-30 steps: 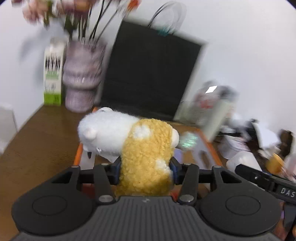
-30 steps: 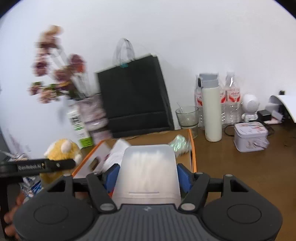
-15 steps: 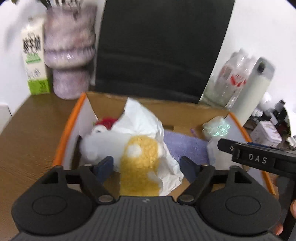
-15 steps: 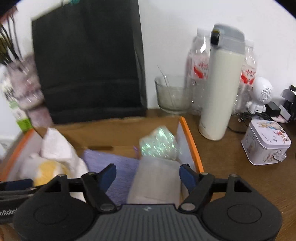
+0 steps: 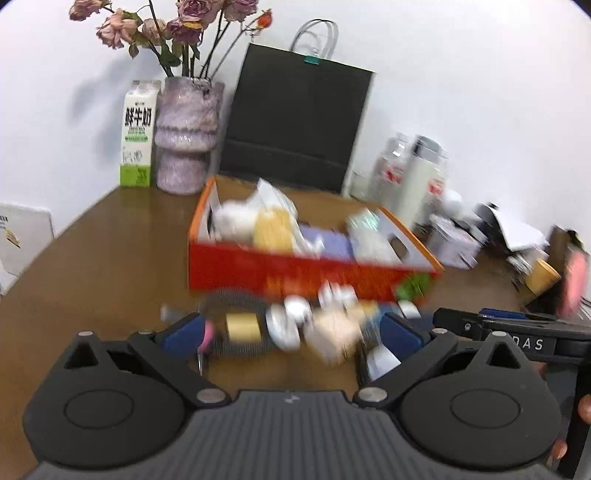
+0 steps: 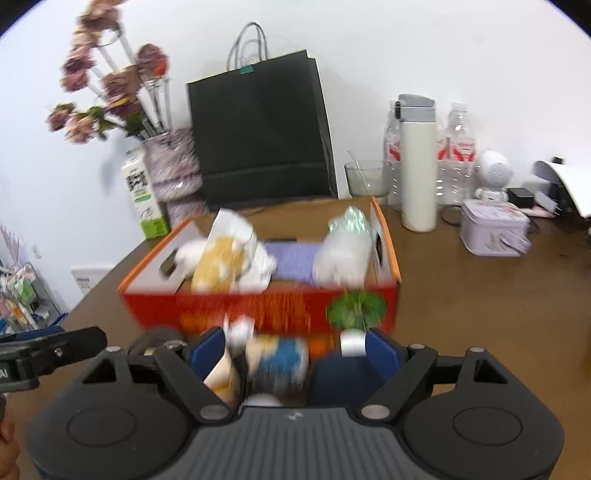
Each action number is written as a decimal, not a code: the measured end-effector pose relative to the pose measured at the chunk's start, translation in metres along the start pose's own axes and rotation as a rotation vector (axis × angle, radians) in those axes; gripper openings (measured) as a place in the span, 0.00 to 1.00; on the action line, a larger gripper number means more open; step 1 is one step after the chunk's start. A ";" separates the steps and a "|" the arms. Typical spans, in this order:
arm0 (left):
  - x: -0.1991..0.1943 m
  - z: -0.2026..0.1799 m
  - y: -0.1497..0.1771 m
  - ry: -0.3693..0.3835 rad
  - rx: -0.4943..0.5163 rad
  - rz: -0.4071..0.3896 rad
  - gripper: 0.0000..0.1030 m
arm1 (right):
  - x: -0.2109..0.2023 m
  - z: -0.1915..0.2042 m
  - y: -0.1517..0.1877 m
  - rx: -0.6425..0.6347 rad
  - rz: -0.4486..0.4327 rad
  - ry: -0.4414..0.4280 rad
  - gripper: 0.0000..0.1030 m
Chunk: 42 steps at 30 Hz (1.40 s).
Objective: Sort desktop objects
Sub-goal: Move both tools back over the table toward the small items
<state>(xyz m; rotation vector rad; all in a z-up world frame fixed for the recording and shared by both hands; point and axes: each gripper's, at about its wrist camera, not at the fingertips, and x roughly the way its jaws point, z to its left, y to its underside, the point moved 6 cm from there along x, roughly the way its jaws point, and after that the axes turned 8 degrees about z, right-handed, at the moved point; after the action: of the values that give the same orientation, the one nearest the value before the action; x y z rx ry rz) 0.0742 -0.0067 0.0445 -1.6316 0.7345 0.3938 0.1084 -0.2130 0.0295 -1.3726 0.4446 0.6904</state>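
Even, bright indoor light on my white wall (image 5: 461,74); the flowers (image 5: 177,26) throw a soft grey shadow to their left on it, no hard glare. Motion blur smears the orange box (image 6: 258,306) and the clutter before it in both my wrist views. Fisheye bends the edges, corners dark.

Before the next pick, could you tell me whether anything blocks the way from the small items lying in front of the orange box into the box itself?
Only the orange box's own front wall stands between them. The small items lie against its base, so each must be lifted over that wall. The box is open on top, though already partly filled.
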 end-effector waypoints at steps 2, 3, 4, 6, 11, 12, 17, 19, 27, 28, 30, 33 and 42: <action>-0.008 0.005 0.030 -0.001 0.004 0.017 1.00 | -0.017 0.004 0.030 -0.008 -0.002 0.003 0.80; -0.011 0.009 0.043 -0.012 -0.001 0.030 1.00 | -0.025 0.008 0.045 -0.019 0.000 0.002 0.80; -0.014 0.012 0.055 -0.015 -0.002 0.034 1.00 | -0.033 0.011 0.059 -0.021 -0.001 -0.004 0.80; -0.020 0.018 0.077 -0.031 0.000 0.033 1.00 | -0.046 0.016 0.087 0.002 0.000 -0.029 0.80; -0.022 0.028 0.099 -0.089 0.030 0.049 1.00 | -0.064 0.026 0.137 -0.061 -0.021 -0.007 0.80; -0.025 0.028 0.098 -0.080 0.032 0.028 1.00 | -0.063 0.027 0.142 -0.070 -0.011 -0.011 0.80; -0.017 0.014 0.102 -0.119 0.113 0.060 1.00 | -0.066 0.026 0.153 -0.033 -0.050 -0.034 0.80; -0.012 0.008 0.105 -0.099 0.147 0.102 1.00 | -0.067 0.022 0.154 -0.005 -0.068 -0.060 0.80; -0.008 0.014 0.108 -0.113 0.115 0.128 1.00 | -0.066 0.032 0.157 -0.061 -0.069 -0.036 0.80; -0.008 0.014 0.108 -0.116 0.114 0.129 1.00 | -0.065 0.032 0.157 -0.061 -0.066 -0.035 0.80; -0.009 0.015 0.107 -0.129 0.113 0.124 1.00 | -0.064 0.030 0.155 -0.042 -0.057 -0.033 0.81; -0.005 0.016 0.096 -0.099 0.119 0.114 1.00 | -0.058 0.023 0.148 -0.011 0.008 -0.062 0.83; 0.022 0.028 0.017 -0.050 0.100 0.003 0.93 | -0.033 0.040 0.077 -0.115 -0.079 -0.081 0.77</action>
<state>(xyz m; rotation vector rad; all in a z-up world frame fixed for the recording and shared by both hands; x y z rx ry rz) 0.0839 0.0141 0.0121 -1.5217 0.7085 0.3925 0.0281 -0.1757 0.0009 -1.4563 0.2882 0.7129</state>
